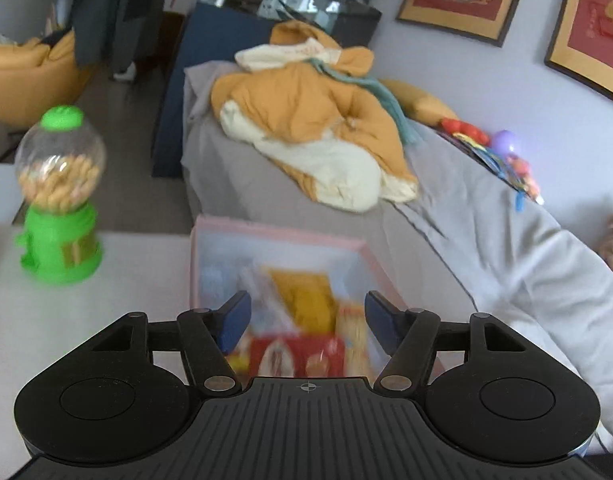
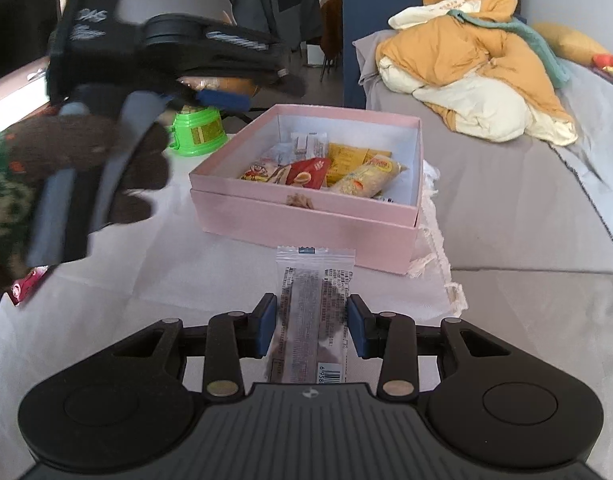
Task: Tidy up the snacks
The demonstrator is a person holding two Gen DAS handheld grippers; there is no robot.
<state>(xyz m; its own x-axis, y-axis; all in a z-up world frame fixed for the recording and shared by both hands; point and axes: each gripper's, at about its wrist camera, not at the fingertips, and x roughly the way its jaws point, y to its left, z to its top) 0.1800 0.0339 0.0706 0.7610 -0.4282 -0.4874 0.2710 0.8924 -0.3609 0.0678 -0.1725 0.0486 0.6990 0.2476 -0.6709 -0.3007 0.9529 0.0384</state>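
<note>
Two grippers work: the right gripper (image 2: 311,330) pinches a clear packet (image 2: 312,312) before the pink box (image 2: 306,210); the left gripper (image 1: 306,316) hangs spread and empty over it.

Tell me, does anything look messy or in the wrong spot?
Yes. One pink-and-red wrapper lies alone near the table's left edge, far from the pink box where the other snacks are piled. A small brownish bit sits on the box's front rim. The clear packet is between the right gripper jaws, not boxed yet.
</note>
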